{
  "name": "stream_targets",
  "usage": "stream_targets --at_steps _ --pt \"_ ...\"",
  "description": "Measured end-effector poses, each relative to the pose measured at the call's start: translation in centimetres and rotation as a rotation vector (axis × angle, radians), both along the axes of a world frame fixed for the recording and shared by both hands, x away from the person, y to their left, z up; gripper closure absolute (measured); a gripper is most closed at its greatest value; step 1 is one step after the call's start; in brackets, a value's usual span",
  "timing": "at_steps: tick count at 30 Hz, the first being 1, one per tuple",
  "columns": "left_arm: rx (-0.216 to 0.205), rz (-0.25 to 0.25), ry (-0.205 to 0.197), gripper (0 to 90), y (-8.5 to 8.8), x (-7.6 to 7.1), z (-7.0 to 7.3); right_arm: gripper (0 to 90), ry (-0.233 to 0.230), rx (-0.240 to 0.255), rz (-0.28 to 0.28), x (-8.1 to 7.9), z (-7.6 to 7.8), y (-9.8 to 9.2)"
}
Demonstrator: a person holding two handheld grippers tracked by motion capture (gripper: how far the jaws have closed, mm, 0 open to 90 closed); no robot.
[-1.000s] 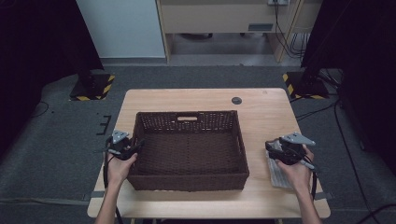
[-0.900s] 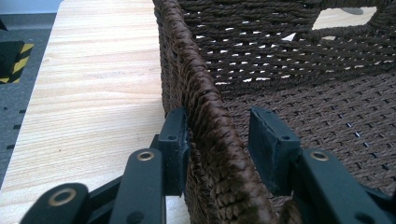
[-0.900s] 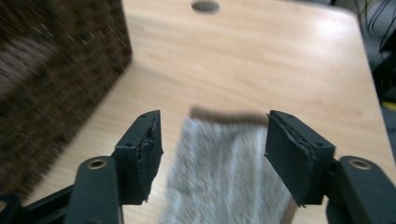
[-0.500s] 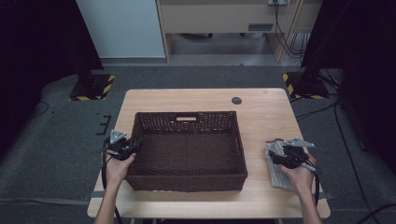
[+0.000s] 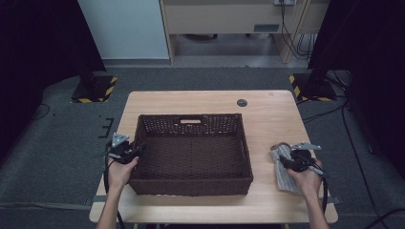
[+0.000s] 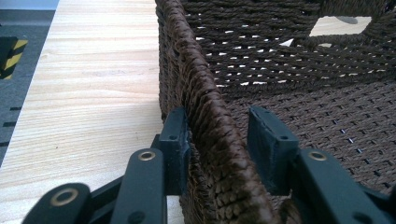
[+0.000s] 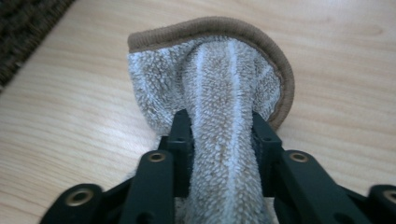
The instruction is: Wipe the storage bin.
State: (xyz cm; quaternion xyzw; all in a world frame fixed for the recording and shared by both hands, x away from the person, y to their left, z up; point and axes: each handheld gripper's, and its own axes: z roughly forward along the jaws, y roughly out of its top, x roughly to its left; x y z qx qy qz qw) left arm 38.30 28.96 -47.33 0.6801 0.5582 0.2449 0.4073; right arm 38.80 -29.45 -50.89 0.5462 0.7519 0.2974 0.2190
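You are at the pick-up step: your right gripper (image 7: 223, 140) has just been closing its jaws on the grey terry towel with a brown bound edge (image 7: 210, 70), and the cloth is bunched into a ridge between the two pads. The towel lies on the pale wooden table (image 5: 267, 114), near your edge, to the right of the basket and apart from it. In the high view the right gripper (image 5: 289, 162) sits over the towel's (image 5: 286, 176) upper left part.

Your left gripper (image 6: 219, 144) straddles the left wall of the dark brown woven rectangular basket (image 6: 289, 74), jaws part open, the outer pad against the weave, the inner pad with a slight gap. From above, the left gripper (image 5: 135, 151) sits at the basket's (image 5: 191, 118) left rim.

The next move likely calls for lifting the towel clear of the table, carrying it leftwards over the basket's right wall, and releasing it inside while the left gripper steadies the basket. Farther off, a small dark round disc (image 5: 242, 102) sits by the table's far edge.
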Motion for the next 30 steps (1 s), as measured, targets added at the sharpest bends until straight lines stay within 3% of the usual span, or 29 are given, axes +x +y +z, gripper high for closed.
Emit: stream_targets --at_steps 3,7,8,9,15,21,24,30 --pt "0.007 0.003 0.003 60.7 -0.1 0.0 0.1 70.2 -0.043 0.034 0.027 0.1 0.8 0.4" --pt "0.003 0.009 0.004 61.7 -0.1 0.0 0.1 70.2 -0.147 0.156 0.074 0.3 2.5 1.2" --pt "0.003 0.009 0.004 61.9 -0.1 0.0 0.1 70.2 -0.147 0.156 0.074 0.3 2.5 1.2" --pt "0.001 0.011 0.003 62.1 -0.1 0.0 0.1 70.2 -0.194 0.227 0.104 0.5 3.4 1.8" --pt "-0.005 0.011 0.004 63.5 -0.4 0.1 0.1 70.2 -0.268 0.349 0.152 1.6 5.3 3.2" --pt "-0.005 0.009 0.004 64.4 -1.0 -0.1 0.1 70.1 -0.321 0.435 0.17 3.0 6.5 4.4" --pt "-0.005 0.009 0.003 64.5 -1.1 -0.1 0.1 70.1 -0.33 0.451 0.177 3.9 6.8 5.2" --pt "-0.003 0.005 0.005 64.3 -1.5 -0.1 0.1 70.0 -0.315 0.469 0.173 5.3 5.5 6.6"
